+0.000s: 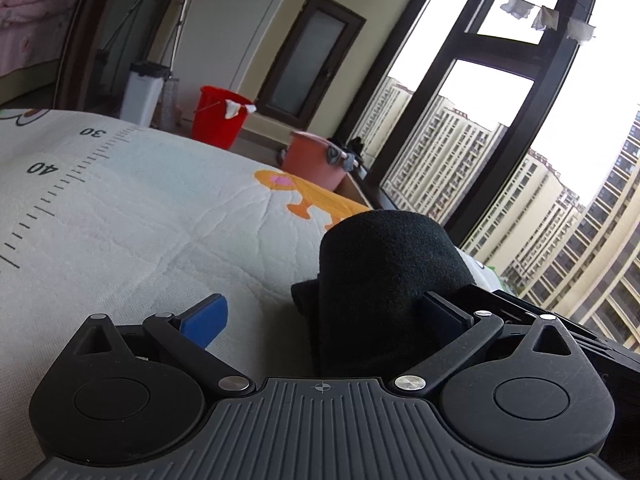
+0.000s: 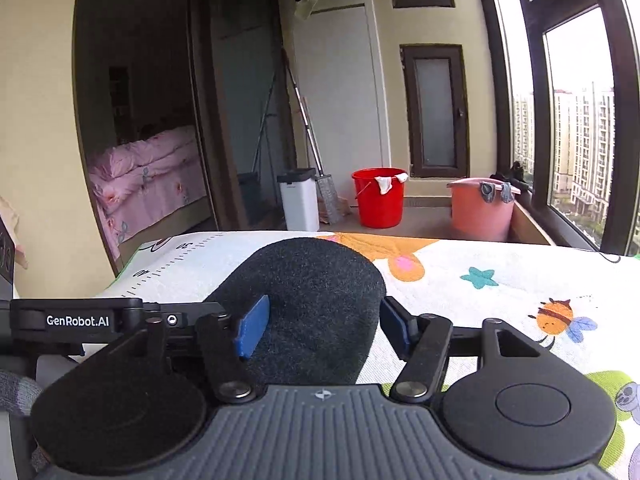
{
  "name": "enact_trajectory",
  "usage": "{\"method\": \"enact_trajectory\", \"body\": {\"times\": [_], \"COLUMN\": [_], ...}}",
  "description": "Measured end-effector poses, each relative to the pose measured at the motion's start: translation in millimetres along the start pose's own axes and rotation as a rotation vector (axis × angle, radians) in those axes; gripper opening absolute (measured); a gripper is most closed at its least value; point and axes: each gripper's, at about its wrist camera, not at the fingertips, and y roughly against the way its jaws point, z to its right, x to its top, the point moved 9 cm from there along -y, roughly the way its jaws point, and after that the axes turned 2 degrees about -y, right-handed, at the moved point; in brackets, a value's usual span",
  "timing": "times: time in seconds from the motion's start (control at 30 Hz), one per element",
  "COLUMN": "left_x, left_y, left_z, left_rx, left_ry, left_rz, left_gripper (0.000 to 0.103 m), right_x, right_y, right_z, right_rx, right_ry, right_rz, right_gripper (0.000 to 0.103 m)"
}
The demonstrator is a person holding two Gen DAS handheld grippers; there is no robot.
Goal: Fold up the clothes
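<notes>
A black fleece garment [image 1: 384, 276] lies bunched on a white printed play mat [image 1: 140, 220]. In the left wrist view my left gripper [image 1: 320, 316] is open; the cloth lies against its right finger and the blue left pad [image 1: 206, 318] is bare. In the right wrist view the same black garment [image 2: 316, 304] sits between the two blue pads of my right gripper [image 2: 324, 324], whose jaws stand wide apart around it without pinching. The left gripper's body [image 2: 76, 320] shows at the left of that view, close beside the right one.
A red bucket [image 2: 380, 198] and a pink tub [image 2: 480, 210] stand on the floor beyond the mat's far edge, with a white bin [image 2: 298, 200] and a mop. Large windows [image 1: 500, 120] run along the right. A doorway on the left shows a pink bed [image 2: 148, 176].
</notes>
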Motion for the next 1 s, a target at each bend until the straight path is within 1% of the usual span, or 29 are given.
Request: {"method": "enact_trajectory", "body": {"times": [0.03,0.1,0.17,0.3,0.4,0.43,0.5,0.63,0.67,0.7,0.73,0.8,0.83,0.9,0.97,1.0], "left_x": [0.4,0.5,0.4,2.0,2.7,2.5,1.9,0.1,-0.6,-1.2,-1.6,-0.9,-0.2,-0.2,-0.4,-0.5], "left_y": [1.8,5.1,6.2,8.2,9.2,9.2,9.1,8.6,8.3,8.3,9.7,10.4,10.9,9.9,9.6,9.8], "left_z": [1.0,3.6,3.3,2.9,1.0,0.6,0.4,-2.2,-3.2,-4.4,-6.4,-8.4,-11.9,-13.2,-10.6,-10.5], "left_rx": [0.007,0.012,0.013,0.027,0.03,0.027,0.02,0.002,0.007,0.012,0.022,0.021,0.023,0.017,0.011,0.008], "left_ry": [-0.017,-0.048,-0.041,-0.061,-0.061,-0.059,-0.051,-0.032,-0.039,-0.047,-0.063,-0.044,-0.034,-0.024,-0.027,-0.027], "left_rz": [0.012,0.027,0.026,0.028,0.025,0.024,0.024,0.028,0.027,0.026,0.036,0.033,0.031,0.027,0.029,0.03], "left_gripper": [0.103,0.103,0.103,0.103,0.103,0.103,0.103,0.103,0.103,0.103,0.103,0.103,0.103,0.103,0.103,0.103], "right_x": [-1.9,-8.5,-17.5,-23.7,-18.9,-12.0,2.6,19.4,15.9,12.3,7.6,4.2,3.7,4.0,4.5,7.2], "right_y": [4.3,14.0,26.3,38.8,43.7,42.9,38.9,2.0,-11.9,-24.4,-33.9,-49.3,-55.7,-64.0,-64.2,-58.6], "right_z": [4.7,9.1,19.2,16.6,19.6,22.9,27.8,22.0,12.4,3.4,-1.5,-5.6,-7.2,-10.1,-18.1,-17.8], "right_rx": [-0.004,0.014,0.015,-0.018,-0.063,-0.078,-0.09,0.015,0.079,0.136,0.155,0.132,0.125,0.121,0.115,0.118], "right_ry": [-0.031,-0.082,-0.104,-0.083,-0.075,-0.065,-0.037,-0.045,-0.067,-0.09,-0.112,-0.119,-0.116,-0.101,-0.064,-0.051], "right_rz": [0.009,0.023,0.038,0.08,0.14,0.163,0.172,0.072,0.005,-0.058,-0.094,-0.114,-0.122,-0.141,-0.137,-0.114], "right_gripper": [0.094,0.103,0.103,0.103,0.103,0.103,0.103,0.102,0.099,0.092,0.092,0.093,0.097,0.1,0.1,0.1]}}
